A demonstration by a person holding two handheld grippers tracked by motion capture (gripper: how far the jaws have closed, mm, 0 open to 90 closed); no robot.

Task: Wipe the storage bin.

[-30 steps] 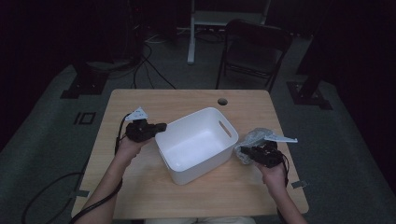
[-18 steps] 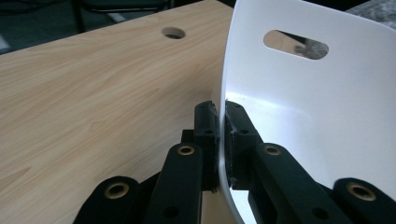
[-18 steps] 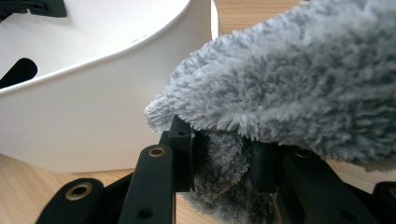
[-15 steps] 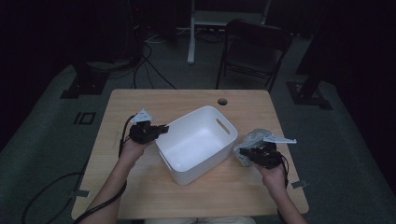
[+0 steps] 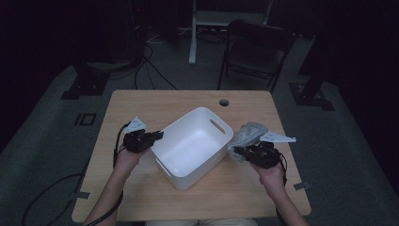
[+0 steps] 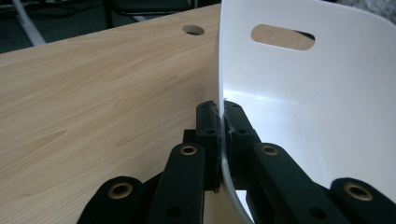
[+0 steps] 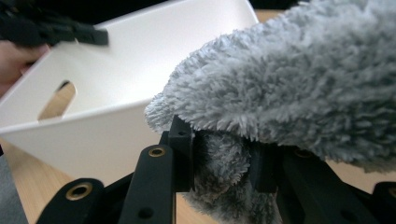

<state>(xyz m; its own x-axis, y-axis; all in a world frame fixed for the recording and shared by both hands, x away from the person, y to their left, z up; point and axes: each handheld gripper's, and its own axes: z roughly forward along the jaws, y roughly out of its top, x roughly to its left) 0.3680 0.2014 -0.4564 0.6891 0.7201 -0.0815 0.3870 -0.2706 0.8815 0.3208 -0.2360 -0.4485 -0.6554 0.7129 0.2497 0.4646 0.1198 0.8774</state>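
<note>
A white plastic bin (image 5: pixel 193 146) with handle slots stands turned at an angle in the middle of the wooden table (image 5: pixel 141 101). My left gripper (image 5: pixel 157 135) is shut on the bin's left rim, and the thin white wall (image 6: pixel 261 79) runs between its jaws. A fluffy grey cloth (image 5: pixel 249 134) lies just right of the bin. My right gripper (image 5: pixel 237 151) is shut on a fold of that grey cloth (image 7: pixel 280 88), close to the bin's wall (image 7: pixel 102 126).
A round cable hole (image 5: pixel 224 102) sits near the table's far edge. A black chair (image 5: pixel 256 47) and a white desk leg (image 5: pixel 193 33) stand beyond the table on the dark floor. Cables trail off the table's left side.
My left gripper has slid right along the table and closed on the bin's left rim. The right gripper and the grey cloth have held their place.
</note>
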